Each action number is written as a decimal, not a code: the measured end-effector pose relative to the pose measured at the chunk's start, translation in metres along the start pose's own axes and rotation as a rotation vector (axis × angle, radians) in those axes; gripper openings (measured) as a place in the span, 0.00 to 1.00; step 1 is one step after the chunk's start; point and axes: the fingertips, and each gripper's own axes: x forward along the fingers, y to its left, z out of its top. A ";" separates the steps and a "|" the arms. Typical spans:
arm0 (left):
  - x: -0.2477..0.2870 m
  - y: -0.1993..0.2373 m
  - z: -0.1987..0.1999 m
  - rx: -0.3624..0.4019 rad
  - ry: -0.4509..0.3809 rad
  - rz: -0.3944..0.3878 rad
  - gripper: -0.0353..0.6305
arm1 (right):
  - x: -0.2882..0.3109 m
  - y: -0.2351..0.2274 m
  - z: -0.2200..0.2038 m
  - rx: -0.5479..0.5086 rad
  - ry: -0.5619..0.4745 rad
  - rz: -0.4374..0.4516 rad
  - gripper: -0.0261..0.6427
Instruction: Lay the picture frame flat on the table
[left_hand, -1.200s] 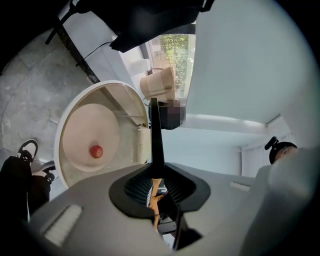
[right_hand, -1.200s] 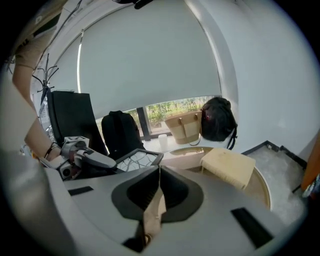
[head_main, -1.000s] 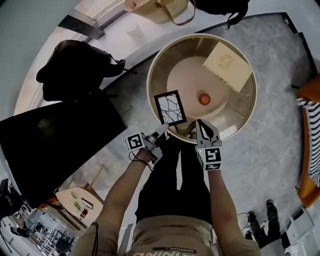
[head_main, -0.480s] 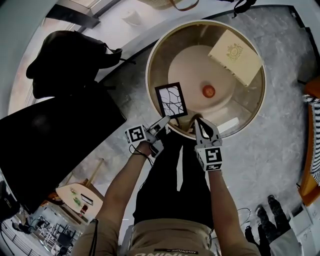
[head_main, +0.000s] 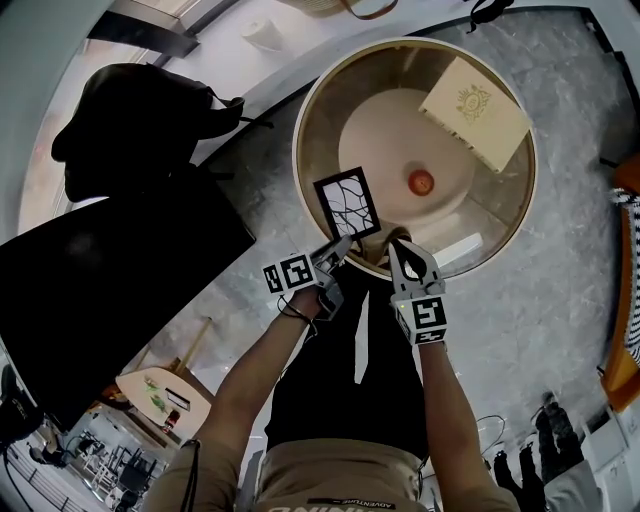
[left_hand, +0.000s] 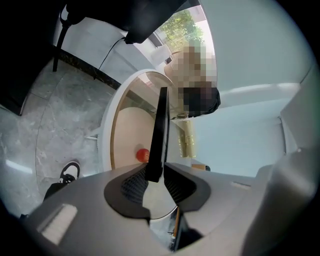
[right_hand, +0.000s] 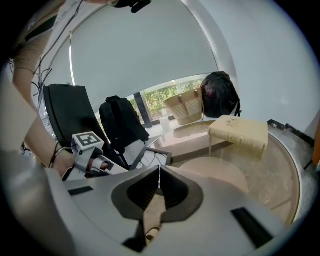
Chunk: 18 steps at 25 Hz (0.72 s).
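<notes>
We hold the picture frame (head_main: 347, 204) by its near edge in the left gripper (head_main: 335, 250), over the near-left part of the round glass desk (head_main: 300, 130). It tilts low. We cannot tell whether its far edge touches the glass yet.

The main risk, as we judge it, is the grip itself. The frame is pinched only at one thin edge, so its weight hangs out beyond the jaws. It could pivot or slip out and drop onto the glass (a hard landing for a frame that may be glazed). It also sits close to the desk's rim on our side. Set down too near, part of it would overhang and it could tip off toward the floor. Letting go before the frame lies level would make it slap down. The red ball (head_main: 421, 182) and the cream book (head_main: 474, 112) lie well apart from it, further across the desk, so we expect no trouble from them.

The left gripper's jaws stand only narrowly apart and press on the frame's dark edge from both sides. In the left gripper view the frame runs straight away from them, edge-on. The right gripper (head_main: 405, 250) hovers just beside the near rim. Its jaws are together with nothing between them, and it touches neither frame nor desk that we can see.
</notes>
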 end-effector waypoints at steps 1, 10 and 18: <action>0.000 0.001 0.000 0.004 -0.006 0.020 0.17 | 0.000 0.000 -0.001 0.003 0.002 0.002 0.05; -0.005 0.007 0.008 0.115 -0.031 0.149 0.38 | 0.000 0.002 -0.010 0.014 0.018 0.016 0.05; -0.016 0.017 0.020 0.357 -0.105 0.365 0.48 | 0.000 0.013 -0.017 0.016 0.022 0.044 0.05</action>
